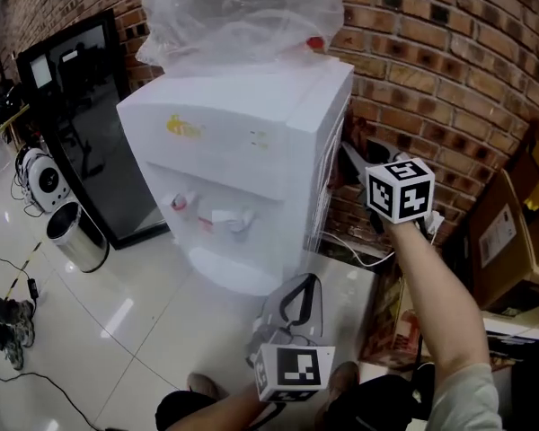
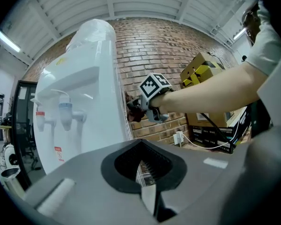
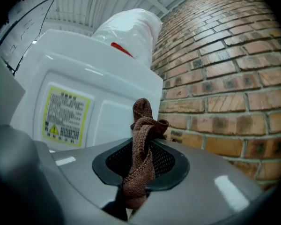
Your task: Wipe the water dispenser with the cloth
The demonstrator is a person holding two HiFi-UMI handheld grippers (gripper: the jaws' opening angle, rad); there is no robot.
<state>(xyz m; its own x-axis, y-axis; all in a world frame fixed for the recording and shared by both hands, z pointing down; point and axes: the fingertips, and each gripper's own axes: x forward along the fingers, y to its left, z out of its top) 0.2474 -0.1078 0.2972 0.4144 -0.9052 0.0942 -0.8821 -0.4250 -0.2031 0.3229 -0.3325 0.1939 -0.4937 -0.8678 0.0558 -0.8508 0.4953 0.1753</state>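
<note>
Nearest us, our left gripper (image 2: 144,172) hangs low before the water dispenser (image 1: 242,151), its jaws together with nothing between them. Farther out, our right gripper (image 3: 139,170) pinches the brown cloth (image 3: 141,125), bunched upright by the dispenser's back panel, close to the brick wall (image 1: 431,61). We cannot tell whether the cloth touches the panel.

Head view looks steeply down on the dispenser (image 1: 242,142) front. Left gripper view faces level along its side, farther off; right gripper view sits close behind it. All share the brick wall (image 1: 431,70).
</note>
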